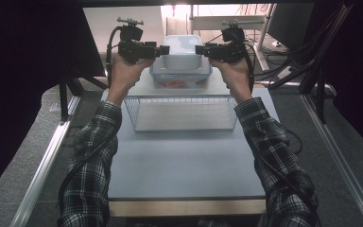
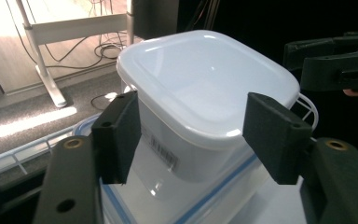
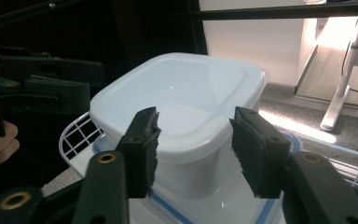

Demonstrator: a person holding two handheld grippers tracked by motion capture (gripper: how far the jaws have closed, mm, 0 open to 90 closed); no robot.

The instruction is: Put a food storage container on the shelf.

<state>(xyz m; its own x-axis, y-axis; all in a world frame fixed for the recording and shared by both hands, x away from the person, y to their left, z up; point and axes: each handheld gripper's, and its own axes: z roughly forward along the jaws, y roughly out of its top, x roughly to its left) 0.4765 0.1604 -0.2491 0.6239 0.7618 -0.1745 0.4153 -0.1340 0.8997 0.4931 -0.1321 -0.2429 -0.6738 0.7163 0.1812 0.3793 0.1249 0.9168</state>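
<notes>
Only a blurred container (image 2: 205, 93) label (image 2: 162, 152).

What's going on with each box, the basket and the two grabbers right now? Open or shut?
White box: lid on, stacked on the clear box.
Clear box: lid on, something red inside.
Wire basket: upright, empty.
Left gripper: jaws open, at the white box's side.
Right gripper: jaws open, at its other side.

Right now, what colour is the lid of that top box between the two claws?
White, slightly translucent. The top box's lid shows best in the left gripper view.
</notes>
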